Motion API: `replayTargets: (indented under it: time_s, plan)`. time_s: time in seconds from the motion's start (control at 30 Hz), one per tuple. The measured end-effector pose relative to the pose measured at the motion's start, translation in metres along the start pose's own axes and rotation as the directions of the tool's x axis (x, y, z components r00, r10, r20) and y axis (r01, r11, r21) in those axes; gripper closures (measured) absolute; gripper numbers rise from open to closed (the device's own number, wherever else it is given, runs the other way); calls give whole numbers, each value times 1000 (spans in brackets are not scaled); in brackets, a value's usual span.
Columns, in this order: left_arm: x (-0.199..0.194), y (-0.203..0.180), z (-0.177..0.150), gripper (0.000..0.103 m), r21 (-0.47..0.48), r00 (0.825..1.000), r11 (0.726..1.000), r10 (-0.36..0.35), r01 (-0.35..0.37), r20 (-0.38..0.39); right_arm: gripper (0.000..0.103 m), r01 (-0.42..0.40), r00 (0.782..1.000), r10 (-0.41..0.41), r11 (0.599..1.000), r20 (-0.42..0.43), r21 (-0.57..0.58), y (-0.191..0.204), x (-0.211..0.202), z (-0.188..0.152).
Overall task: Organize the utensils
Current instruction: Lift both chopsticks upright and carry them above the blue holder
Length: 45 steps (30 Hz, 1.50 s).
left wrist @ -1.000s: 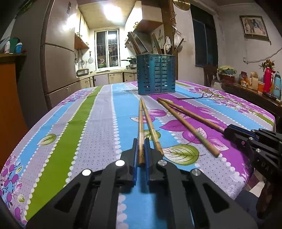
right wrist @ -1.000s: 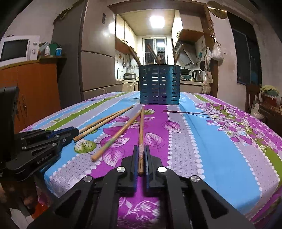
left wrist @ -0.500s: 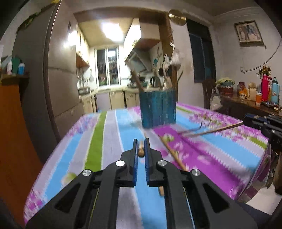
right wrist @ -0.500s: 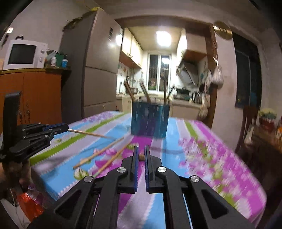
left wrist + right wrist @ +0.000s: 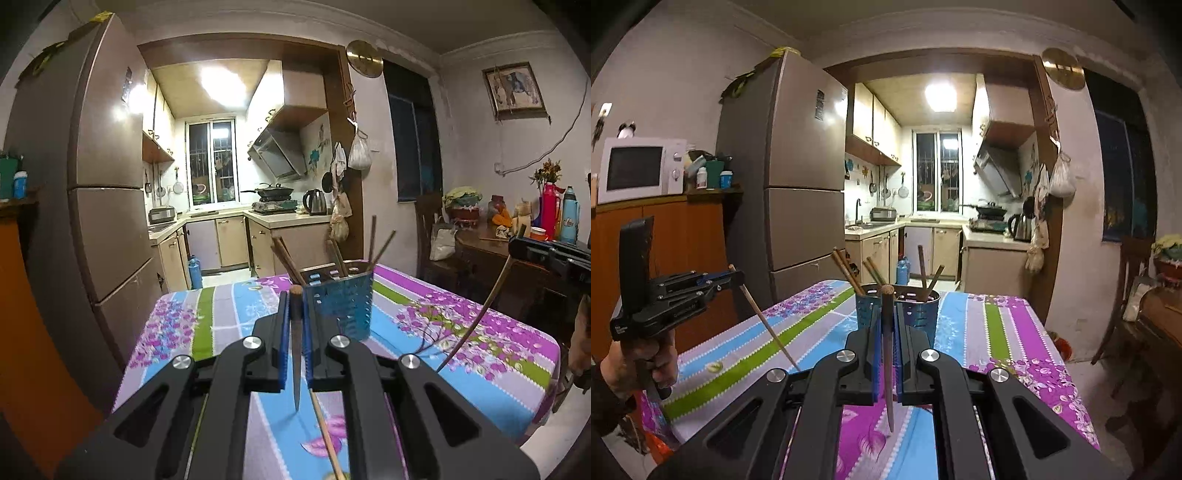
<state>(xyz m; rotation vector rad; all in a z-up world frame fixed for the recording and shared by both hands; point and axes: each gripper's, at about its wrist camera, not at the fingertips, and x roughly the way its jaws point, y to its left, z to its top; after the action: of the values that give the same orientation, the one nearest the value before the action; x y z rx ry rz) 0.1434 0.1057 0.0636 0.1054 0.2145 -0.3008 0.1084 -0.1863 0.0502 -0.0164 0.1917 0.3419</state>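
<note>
While no writing reads clearly, each hand-held gripper (image 5: 294, 325) (image 5: 886, 325) pinches a chopstick (image 5: 295, 354) (image 5: 887, 354).

Tall grey fridge (image 5: 798, 177), lit kitchen window (image 5: 210, 162), ceiling light (image 5: 940, 96), framed picture (image 5: 513, 88) on wall

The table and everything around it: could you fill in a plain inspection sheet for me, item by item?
Surface: floral striped tablecloth covers the table.
Job's things: blue slotted utensil holder stands upright with several brown sticks in it; one wooden chopstick lies on the cloth.
Clutter: nothing seen on the table.
Grippers: left tongs shut on a dark wooden chopstick, tip down; right tongs shut on a brown wooden chopstick.
Cables: wall wire far right.
Surroundings: grey fridge, white microwave, kitchen behind.
</note>
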Motion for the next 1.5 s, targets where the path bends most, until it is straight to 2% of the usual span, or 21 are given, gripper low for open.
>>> replayTargets:
  time_s: [0.13, 0.3, 0.63, 0.77, 0.93, 1.1, 1.5]
  plan:
    - [4, 1, 22, 98, 6, 1000, 1000, -3, 3, -9, 96, 1, 1000, -1, 1000, -14, 16, -15, 13, 17]
    - [5, -1, 55, 98, 22, 1000, 1000, -2, 2, 0, 96, 10, 1000, -10, 1000, 11, 1, -25, 15, 45]
    - [3, 9, 148, 98, -35, 995, 999, -14, 17, 97, 96, 43, 993, -40, 999, 115, -29, -58, 9, 140]
    - [22, 4, 184, 98, -52, 993, 998, -13, 19, 119, 96, 43, 989, -40, 999, 143, -20, -73, 25, 185]
    - [58, -8, 199, 98, -56, 994, 998, -8, 14, 107, 96, 29, 988, -26, 999, 152, -22, -78, 57, 216]
    - [94, -13, 195, 98, -65, 997, 998, -7, 12, 73, 96, -3, 995, 4, 1000, 101, -14, -77, 106, 216]
    - [164, -10, 146, 98, -71, 998, 997, -12, 8, -60, 96, -47, 996, 49, 998, -72, 31, -79, 192, 154]
